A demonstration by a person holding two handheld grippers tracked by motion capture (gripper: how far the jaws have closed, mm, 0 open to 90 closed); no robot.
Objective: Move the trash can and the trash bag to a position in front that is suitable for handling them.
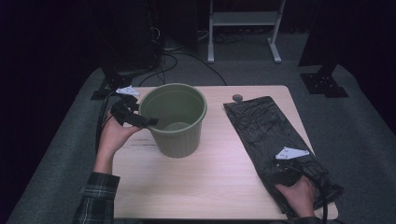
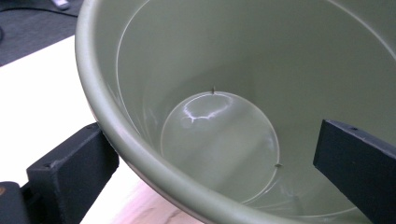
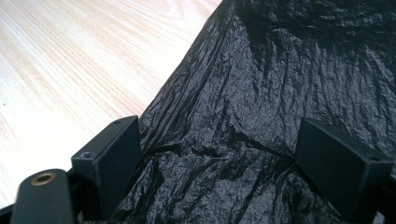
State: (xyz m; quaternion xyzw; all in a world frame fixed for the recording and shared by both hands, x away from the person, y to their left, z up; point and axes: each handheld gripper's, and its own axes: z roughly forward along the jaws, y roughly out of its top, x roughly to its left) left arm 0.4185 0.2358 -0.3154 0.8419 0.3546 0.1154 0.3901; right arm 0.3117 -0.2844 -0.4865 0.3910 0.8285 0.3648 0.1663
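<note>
An empty olive-green plastic bucket (image 1: 173,122) stands upright on the left half of the wooden table (image 1: 215,172). My left gripper (image 1: 145,121) is open and straddles the bucket's near-left rim (image 2: 140,154): one jaw is outside the wall, the other inside over the bare bottom (image 2: 219,140). A crumpled black plastic bag (image 1: 264,126) lies flat along the table's right side. My right gripper (image 1: 281,171) rests low on the bag's near end, open wide. A raised fold of the bag (image 3: 224,140) lies between its jaws in the right gripper view (image 3: 219,163).
A small grey round object (image 1: 237,98) lies on the table just beyond the bag's far end. Past the table are a white frame stand (image 1: 243,18), black stand bases (image 1: 322,81) and cables on grey carpet. The bag's near corner overhangs the table's front-right edge.
</note>
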